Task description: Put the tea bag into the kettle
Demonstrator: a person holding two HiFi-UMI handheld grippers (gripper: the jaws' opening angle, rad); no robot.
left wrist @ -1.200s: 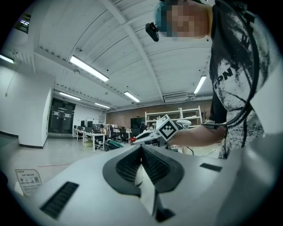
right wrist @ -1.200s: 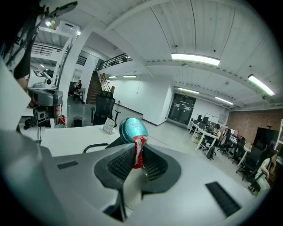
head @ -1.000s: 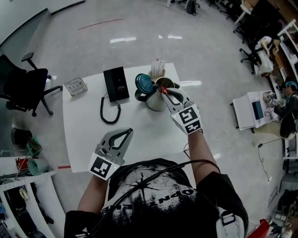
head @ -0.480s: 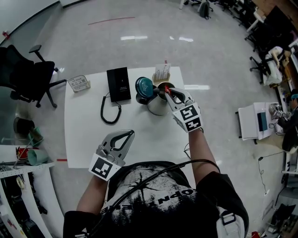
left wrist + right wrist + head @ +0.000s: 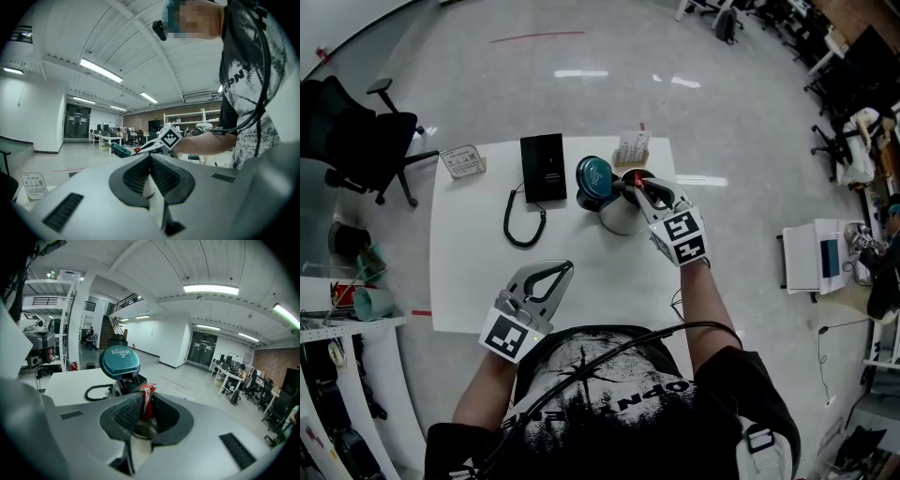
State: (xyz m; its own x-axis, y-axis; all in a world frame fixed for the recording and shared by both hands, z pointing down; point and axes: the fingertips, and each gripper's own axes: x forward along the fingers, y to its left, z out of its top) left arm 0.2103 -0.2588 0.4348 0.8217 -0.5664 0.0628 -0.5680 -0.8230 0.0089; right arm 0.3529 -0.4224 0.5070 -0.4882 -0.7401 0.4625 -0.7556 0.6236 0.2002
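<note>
White table (image 5: 469, 272); right tongs (image 5: 143, 401) pinch tea bag (image 5: 147, 398) over kettle (image 5: 617, 217); left tongs (image 5: 562, 269) closed, empty.

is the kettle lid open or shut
Open: the lid stands flipped up at the rim of the kettle, leaving its mouth uncovered.

Right gripper (image 5: 638, 188) has come down a little toward the kettle (image 5: 617, 217). I now read the red tea bag (image 5: 147, 400) pinched in its jaws as sitting lower, just over the kettle's open mouth. The head view has drifted too, so the kettle sits slightly lower right.
</note>
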